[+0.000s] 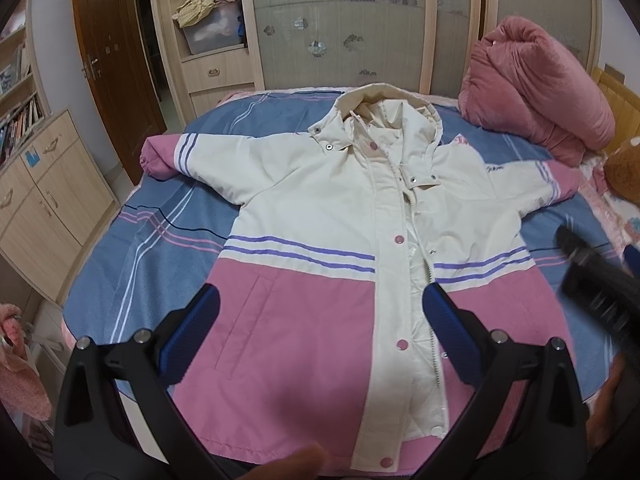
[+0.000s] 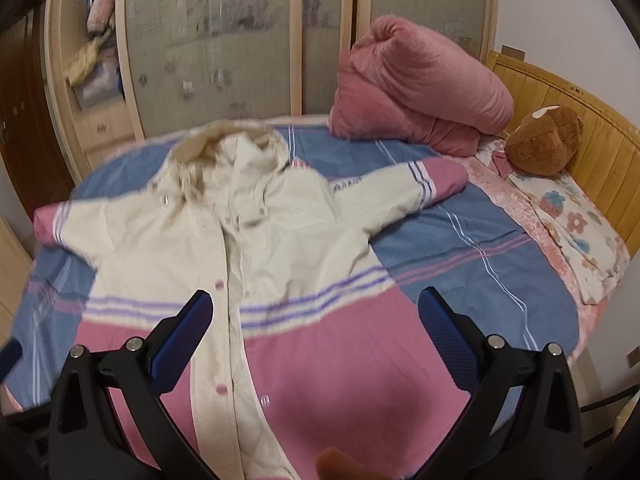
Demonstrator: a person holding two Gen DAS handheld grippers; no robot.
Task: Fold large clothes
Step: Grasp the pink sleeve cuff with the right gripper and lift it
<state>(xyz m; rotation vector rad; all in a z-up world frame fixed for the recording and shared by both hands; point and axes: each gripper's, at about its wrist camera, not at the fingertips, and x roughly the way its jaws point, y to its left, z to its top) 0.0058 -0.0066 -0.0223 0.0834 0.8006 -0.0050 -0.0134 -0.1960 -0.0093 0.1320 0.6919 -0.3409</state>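
Note:
A cream and pink hooded jacket (image 1: 320,216) lies flat and face up on the bed, front partly open, sleeves spread to both sides; it also shows in the right wrist view (image 2: 280,240). My left gripper (image 1: 320,320) is open and empty, held above the jacket's pink lower left panel. My right gripper (image 2: 316,320) is open and empty above the pink lower right panel; it shows blurred at the right edge of the left wrist view (image 1: 592,276).
The bed has a blue striped sheet (image 1: 168,216). A rolled pink quilt (image 2: 420,84), a brown plush toy (image 2: 544,140) and a floral pillow (image 2: 576,224) lie near the wooden headboard (image 2: 592,120). Wardrobes (image 1: 344,24) stand behind the bed, a low cabinet (image 1: 44,200) at left.

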